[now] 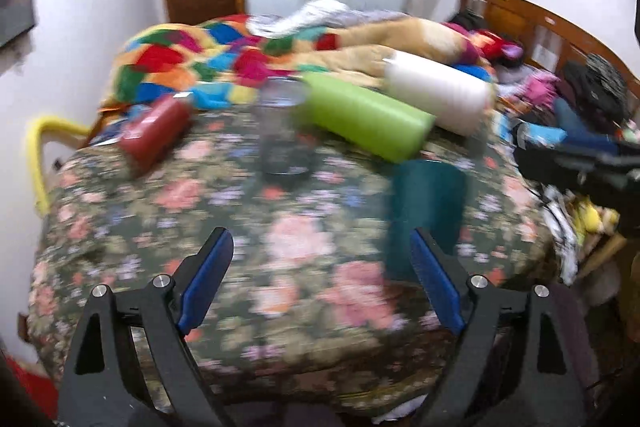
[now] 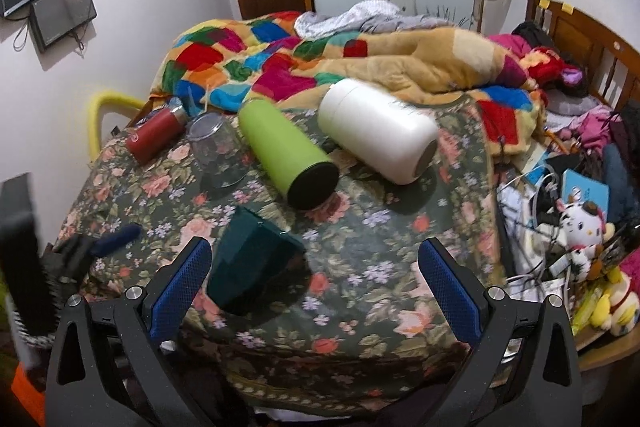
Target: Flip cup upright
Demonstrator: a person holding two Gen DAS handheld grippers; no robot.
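Note:
A dark teal cup stands mouth down on the flowered bedspread, just ahead of my right gripper's left finger. My right gripper is open and empty, low over the bed's near edge. In the blurred left wrist view the teal cup sits just beyond the right finger of my left gripper, which is open and empty. The left gripper also shows at the left edge of the right wrist view.
A clear glass stands on the bed. A red bottle, a lime-green bottle and a white container lie on their sides behind the cup. Crumpled quilts lie farther back. Clutter and toys fill the right side.

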